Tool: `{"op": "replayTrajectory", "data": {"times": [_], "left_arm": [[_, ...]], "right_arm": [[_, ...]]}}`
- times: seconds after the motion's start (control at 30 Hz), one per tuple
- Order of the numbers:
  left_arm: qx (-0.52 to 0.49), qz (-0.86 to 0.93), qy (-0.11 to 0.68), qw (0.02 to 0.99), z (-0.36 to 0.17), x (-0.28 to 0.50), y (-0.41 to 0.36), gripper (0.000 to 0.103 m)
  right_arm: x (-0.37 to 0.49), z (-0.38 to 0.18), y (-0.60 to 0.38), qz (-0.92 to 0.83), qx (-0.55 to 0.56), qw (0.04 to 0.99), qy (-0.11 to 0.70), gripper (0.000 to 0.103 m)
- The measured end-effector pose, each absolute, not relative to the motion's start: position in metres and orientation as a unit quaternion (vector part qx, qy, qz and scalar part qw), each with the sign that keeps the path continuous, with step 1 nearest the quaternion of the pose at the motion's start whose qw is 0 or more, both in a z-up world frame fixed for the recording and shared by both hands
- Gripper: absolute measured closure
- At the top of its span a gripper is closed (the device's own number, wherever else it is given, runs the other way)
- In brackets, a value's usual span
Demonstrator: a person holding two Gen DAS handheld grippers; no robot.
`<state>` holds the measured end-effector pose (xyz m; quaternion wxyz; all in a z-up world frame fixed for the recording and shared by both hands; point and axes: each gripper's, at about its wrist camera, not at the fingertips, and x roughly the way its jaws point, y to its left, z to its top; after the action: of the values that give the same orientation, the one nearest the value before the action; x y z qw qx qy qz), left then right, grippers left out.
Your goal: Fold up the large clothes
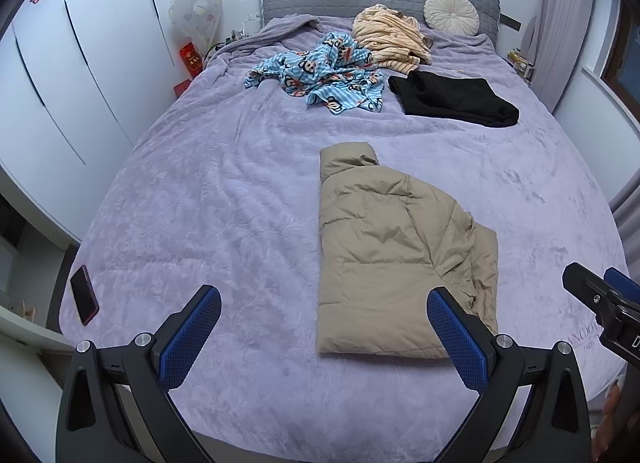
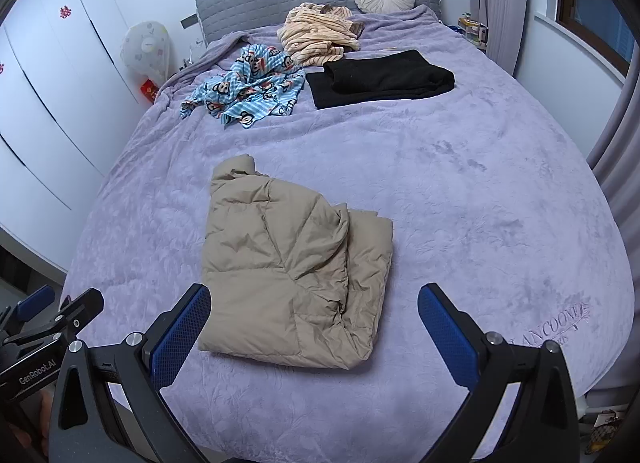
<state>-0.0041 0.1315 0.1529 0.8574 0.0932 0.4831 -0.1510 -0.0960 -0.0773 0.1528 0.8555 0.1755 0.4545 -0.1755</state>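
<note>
both tongs, left tongs [image 1: 324, 325] and right tongs [image 2: 314, 321], are wide open and empty; i think they should grab the near edge of the puffy tan folded jacket [image 2: 292, 263] and fold it up evenly

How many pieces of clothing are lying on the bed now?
4. A folded beige padded jacket lies nearest the grippers; a folded black garment lies far right; a crumpled blue monkey-print piece lies far left; a striped cream heap may hide more.
</note>
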Motion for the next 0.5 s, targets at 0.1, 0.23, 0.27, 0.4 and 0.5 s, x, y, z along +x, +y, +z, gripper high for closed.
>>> {"op": "replayTrajectory", "data": {"times": [0.1, 0.23, 0.27, 0.4, 0.5], "left_arm": [[0.094, -0.151, 0.484, 0.857, 0.1520, -0.0028, 0.1319, 0.000], [0.094, -0.150, 0.484, 0.857, 0.1519, -0.0025, 0.1321, 0.000], [0.094, -0.150, 0.484, 0.857, 0.1519, -0.0022, 0.1322, 0.000], [0.094, -0.151, 0.484, 0.857, 0.1518, -0.0015, 0.1325, 0.000], [0.094, -0.152, 0.484, 0.856, 0.1518, -0.0011, 0.1328, 0.000]], "right_arm": [[-0.0961, 0.1530, -0.0782, -0.175, 0.175, 0.856, 0.455, 0.000], [-0.0959, 0.1530, -0.0786, -0.175, 0.175, 0.855, 0.455, 0.000], [-0.0958, 0.1532, -0.0785, -0.174, 0.175, 0.855, 0.456, 0.000], [-0.0959, 0.1534, -0.0782, -0.175, 0.175, 0.856, 0.455, 0.000], [-0.0959, 0.1535, -0.0785, -0.174, 0.175, 0.856, 0.455, 0.000]]}}
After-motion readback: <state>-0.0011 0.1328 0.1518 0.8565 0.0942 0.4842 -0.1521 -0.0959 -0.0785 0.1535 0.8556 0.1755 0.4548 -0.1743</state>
